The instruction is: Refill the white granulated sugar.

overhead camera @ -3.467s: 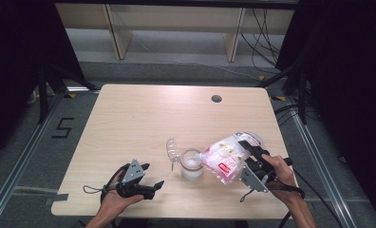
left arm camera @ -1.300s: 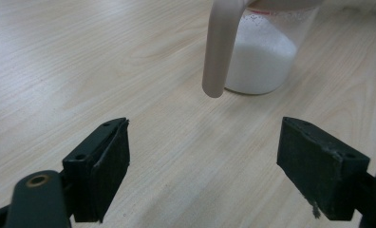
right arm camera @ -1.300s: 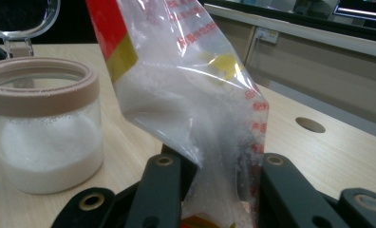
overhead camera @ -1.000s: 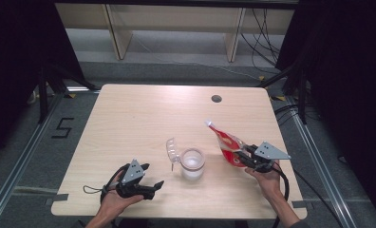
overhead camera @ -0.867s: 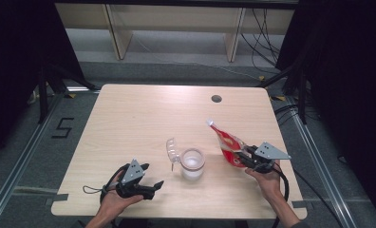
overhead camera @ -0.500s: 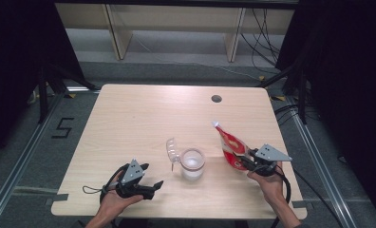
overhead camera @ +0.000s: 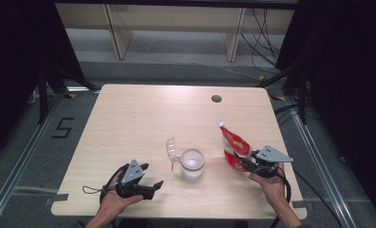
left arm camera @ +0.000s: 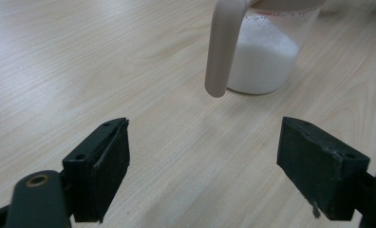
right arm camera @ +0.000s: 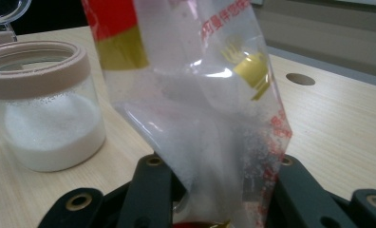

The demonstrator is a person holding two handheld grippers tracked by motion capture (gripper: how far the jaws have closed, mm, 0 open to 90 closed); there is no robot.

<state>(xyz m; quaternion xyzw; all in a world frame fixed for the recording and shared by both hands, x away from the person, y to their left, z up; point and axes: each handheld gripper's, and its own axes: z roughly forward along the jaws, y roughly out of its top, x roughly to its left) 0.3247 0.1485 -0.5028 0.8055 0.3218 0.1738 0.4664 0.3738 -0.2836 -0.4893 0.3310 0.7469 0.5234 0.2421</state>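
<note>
Right gripper point(overhead camera: 247, 163) clamps a crinkled clear-and-red bag point(overhead camera: 233, 147). Left gripper point(left arm camera: 202, 166) gapes beside a glass jar point(left arm camera: 267, 52) of white powder.

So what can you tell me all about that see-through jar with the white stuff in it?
The jar is clear, looks like plastic, with a beige rim and a clear flip lid hanging open at its left. It stands upright on the table, roughly a third full of white powder. Nothing grips it; the bag in the right claw stands beside it.
</note>
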